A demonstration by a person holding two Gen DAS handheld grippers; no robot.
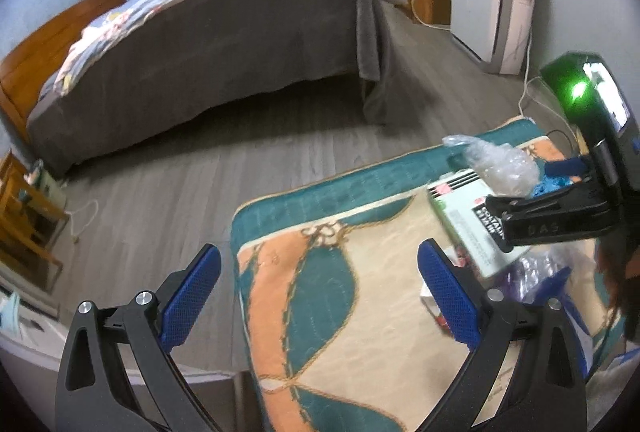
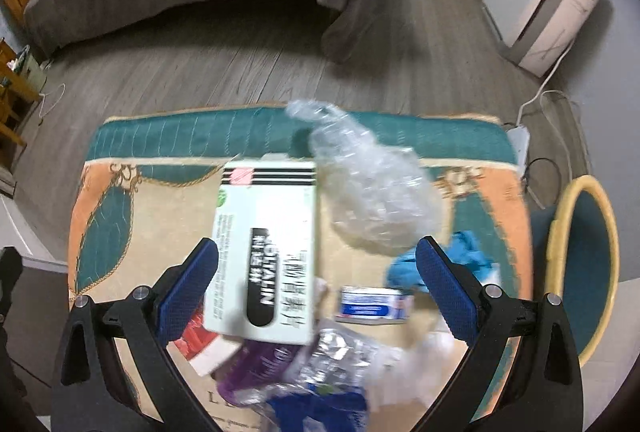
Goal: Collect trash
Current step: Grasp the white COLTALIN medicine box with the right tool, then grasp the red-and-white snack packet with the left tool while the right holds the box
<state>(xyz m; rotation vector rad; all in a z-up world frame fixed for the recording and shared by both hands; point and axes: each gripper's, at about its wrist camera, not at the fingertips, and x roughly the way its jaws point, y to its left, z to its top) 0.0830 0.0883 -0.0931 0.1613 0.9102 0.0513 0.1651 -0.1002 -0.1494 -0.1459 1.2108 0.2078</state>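
The right gripper (image 2: 318,284) has its blue jaws wide open and holds nothing. Between them, in the middle of the right wrist view, lies a white box (image 2: 266,252) with black stripes and a big black label. Under the box, near the bottom of the frame, sit a purple wrapper (image 2: 256,364), a shiny crinkled plastic piece (image 2: 336,360) and a red and white pack (image 2: 200,344). A small blue and white packet (image 2: 374,306) lies just beside the right finger, and a blue crumpled thing (image 2: 468,252) is behind that finger. Above, a clear crumpled plastic bag (image 2: 372,187) touches the box's right side. All this trash lies on a mat (image 2: 160,207) with green, orange and cream shapes, on a grey wood floor (image 2: 200,67). A round basket (image 2: 584,264) with a yellow rim stands at the right edge. The left gripper (image 1: 320,296) also has its jaws wide open and empty, over the left part of the mat (image 1: 320,312). In that view the box (image 1: 468,224) and bag (image 1: 500,163) are at the right, by the other gripper. A bed (image 1: 220,43) with a grey cover fills the upper left.
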